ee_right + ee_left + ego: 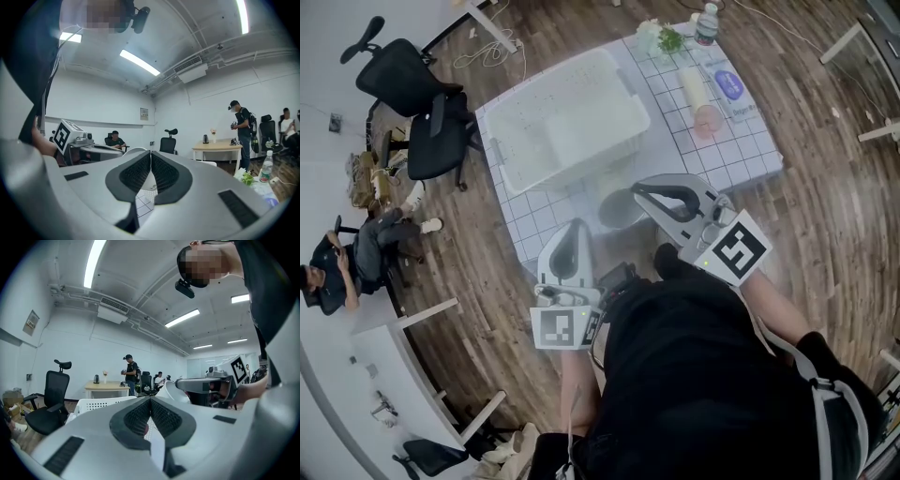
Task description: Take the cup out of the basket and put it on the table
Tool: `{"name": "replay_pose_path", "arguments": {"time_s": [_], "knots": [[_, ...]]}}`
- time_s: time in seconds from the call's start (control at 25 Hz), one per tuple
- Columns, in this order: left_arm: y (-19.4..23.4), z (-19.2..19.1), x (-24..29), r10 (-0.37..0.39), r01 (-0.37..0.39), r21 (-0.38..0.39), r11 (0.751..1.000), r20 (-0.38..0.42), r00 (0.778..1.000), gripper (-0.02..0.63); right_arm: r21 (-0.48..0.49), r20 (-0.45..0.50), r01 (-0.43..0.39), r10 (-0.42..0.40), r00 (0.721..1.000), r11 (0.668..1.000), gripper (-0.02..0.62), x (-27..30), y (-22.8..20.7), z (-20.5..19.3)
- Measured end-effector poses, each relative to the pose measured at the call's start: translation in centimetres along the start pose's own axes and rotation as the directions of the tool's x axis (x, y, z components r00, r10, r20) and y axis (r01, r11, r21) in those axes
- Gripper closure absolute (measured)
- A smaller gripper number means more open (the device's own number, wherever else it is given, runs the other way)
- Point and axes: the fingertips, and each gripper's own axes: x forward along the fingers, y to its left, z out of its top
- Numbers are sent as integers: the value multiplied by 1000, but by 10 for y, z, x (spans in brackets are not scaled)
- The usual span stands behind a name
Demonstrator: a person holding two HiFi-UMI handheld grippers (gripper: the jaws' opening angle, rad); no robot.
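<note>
Pinching the cup point(621, 210) wall, right gripper point(150, 159) fingers point(166, 174) sit beside the basket point(567, 122).

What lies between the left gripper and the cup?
Nothing. In the head view, only bare checked tablecloth shows between the left gripper and the cup, which the right gripper holds by its rim.
</note>
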Motion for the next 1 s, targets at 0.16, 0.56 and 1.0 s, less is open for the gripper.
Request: {"name": "replay_pose_path", "arguments": {"time_s": [0.16, 0.56, 1.0], "knots": [[-2, 0, -21, -30, 30, 3, 1000, 3, 1000, 597, 23, -5, 14, -14, 1000, 1000, 571, 1, 22, -1], [7, -8, -90, -60, 60, -3, 998, 18, 998, 597, 50, -21, 28, -27, 999, 998, 571, -4, 98, -9], [-2, -17, -149, -125, 125, -14, 992, 32, 992, 597, 52, -75, 101, -97, 992, 993, 571, -29, 158, -21]]}}
